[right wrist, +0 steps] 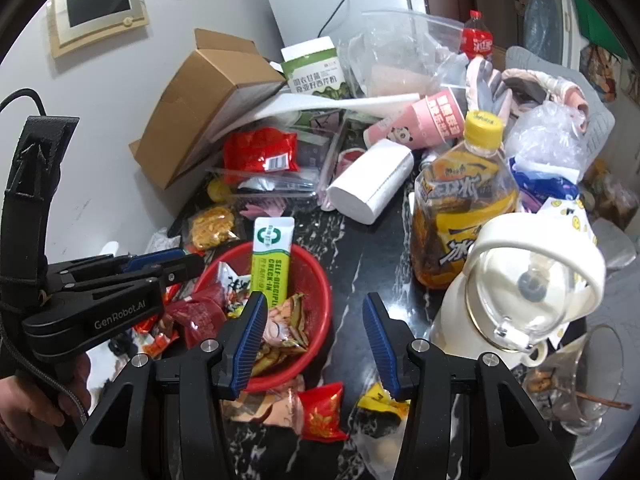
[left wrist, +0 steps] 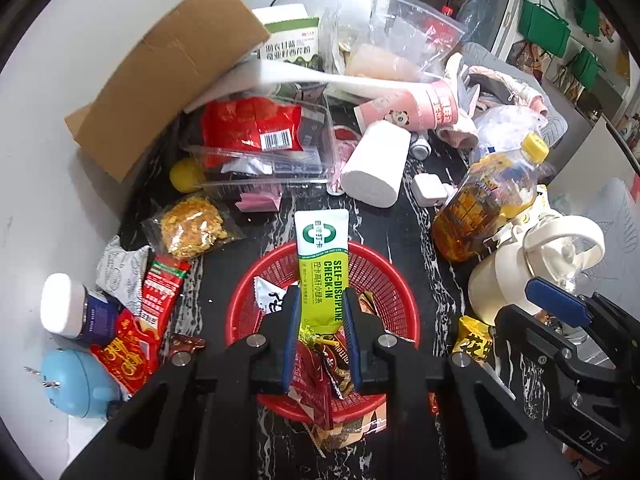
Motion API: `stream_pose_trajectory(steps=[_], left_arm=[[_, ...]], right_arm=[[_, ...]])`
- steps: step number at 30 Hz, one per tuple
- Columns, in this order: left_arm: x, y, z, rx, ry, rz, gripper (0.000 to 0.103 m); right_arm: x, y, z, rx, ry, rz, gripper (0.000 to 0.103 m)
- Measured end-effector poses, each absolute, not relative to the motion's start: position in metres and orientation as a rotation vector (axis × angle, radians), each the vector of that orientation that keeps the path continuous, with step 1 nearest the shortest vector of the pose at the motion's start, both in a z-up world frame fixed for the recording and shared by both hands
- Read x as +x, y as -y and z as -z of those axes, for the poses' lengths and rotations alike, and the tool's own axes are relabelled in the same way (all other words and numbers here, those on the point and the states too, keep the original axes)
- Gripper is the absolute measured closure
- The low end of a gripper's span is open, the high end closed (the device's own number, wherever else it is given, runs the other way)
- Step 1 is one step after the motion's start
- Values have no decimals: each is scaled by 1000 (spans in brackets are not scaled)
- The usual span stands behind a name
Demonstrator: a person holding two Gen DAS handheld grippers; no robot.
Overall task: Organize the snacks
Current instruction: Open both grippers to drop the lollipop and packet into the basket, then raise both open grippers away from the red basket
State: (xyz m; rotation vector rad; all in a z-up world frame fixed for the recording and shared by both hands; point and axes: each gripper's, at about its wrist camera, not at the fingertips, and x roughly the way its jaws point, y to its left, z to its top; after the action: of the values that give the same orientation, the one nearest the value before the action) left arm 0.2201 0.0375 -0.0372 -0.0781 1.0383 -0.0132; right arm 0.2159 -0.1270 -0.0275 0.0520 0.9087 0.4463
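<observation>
**Green sachet pinched over the red basket**

The left gripper (left wrist: pixel 320 312) pinches the lower end of a long green-and-white sachet (left wrist: pixel 323 256), its blue pads pressed flat against the two faces. The sachet stands up and forward from the jaws, its white top reaching past the far rim of the red basket (left wrist: pixel 404 300), directly above the basket's contents. By its look it is light, thin foil or plastic film, flexible along its length and likely slick, so a flat clamp across the width near one end suits it; gripped by a corner it would probably flop or twist.

The right gripper (right wrist: pixel 316 340) hangs spread wide and holds nothing, over the dark marble top just right of the basket. Below it lie a red packet (right wrist: pixel 320 412) and a yellow packet (right wrist: pixel 380 400), both small, soft and probably crinkly; each would take a pinch across the sealed edge.

Inside the basket are several wrapped snacks, loosely heaped. Left of it lie more red packets (left wrist: pixel 164 292) and a clear bag of yellow crisps (left wrist: pixel 192 226), fragile if squeezed, best taken by its seam.

Farther off stand a tea bottle (right wrist: pixel 460 200), a white kettle (right wrist: pixel 532 280), a paper roll (left wrist: pixel 376 168), a pink cup (left wrist: pixel 412 110) and a cardboard box (left wrist: pixel 168 76).
</observation>
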Motion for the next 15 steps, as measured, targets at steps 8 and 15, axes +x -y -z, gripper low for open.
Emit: stream_pose_trajectory(steps=[8, 15], left_arm=[[199, -35, 7, -69, -991, 7, 83], [170, -28, -18, -66, -948, 29, 83]], right_arm=[[199, 129, 4, 47, -875, -458, 53], [175, 134, -12, 42, -862, -453, 49]])
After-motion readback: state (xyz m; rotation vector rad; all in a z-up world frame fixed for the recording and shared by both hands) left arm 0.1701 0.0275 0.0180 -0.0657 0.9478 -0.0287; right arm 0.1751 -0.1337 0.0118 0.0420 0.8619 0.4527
